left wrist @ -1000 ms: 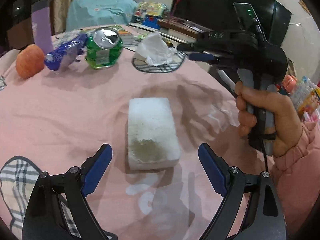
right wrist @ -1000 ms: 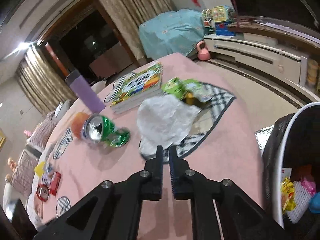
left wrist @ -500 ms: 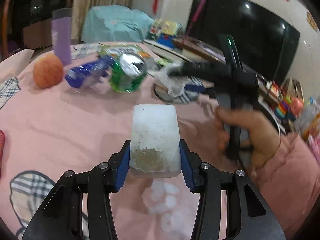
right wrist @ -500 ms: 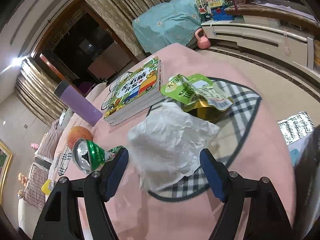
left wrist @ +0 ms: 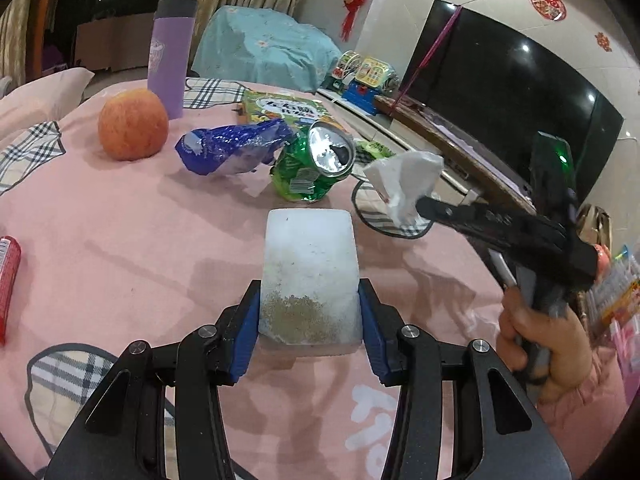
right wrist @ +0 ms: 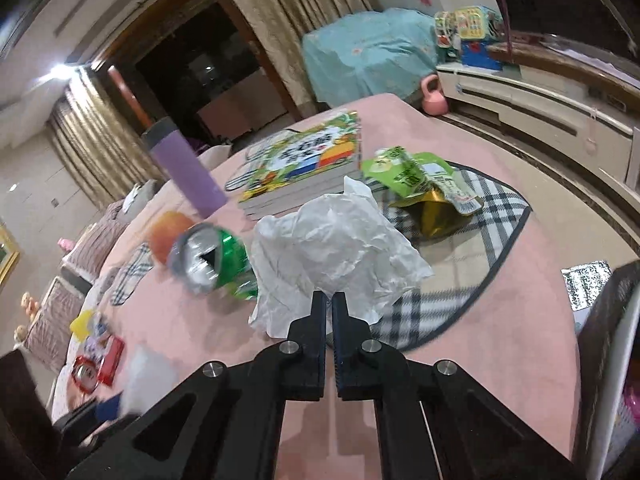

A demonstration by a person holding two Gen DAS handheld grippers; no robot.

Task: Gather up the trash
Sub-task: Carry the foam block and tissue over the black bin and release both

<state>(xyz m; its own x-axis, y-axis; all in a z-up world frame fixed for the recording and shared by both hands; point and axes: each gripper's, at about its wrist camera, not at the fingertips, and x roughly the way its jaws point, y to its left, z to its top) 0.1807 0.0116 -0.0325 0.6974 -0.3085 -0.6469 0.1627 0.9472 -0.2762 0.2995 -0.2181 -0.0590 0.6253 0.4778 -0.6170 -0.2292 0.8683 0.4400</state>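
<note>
We are clamping the left hand-held gripper (left wrist: 310, 320) on the white block (left wrist: 310, 268), hiding its sides; the right hand-held gripper (right wrist: 328, 300) is pinching the crumpled tissue (right wrist: 336, 252), blocking the crushed can (right wrist: 212, 258) beyond it.

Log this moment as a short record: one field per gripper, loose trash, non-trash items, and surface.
left gripper: shut on white foam block, lower end between the blue pads
right gripper: shut on crumpled tissue, pinched at its near edge
loose trash: crushed green can, blue wrapper, green snack bag
non-trash items: apple, purple bottle, books
surface: pink tablecloth
</note>
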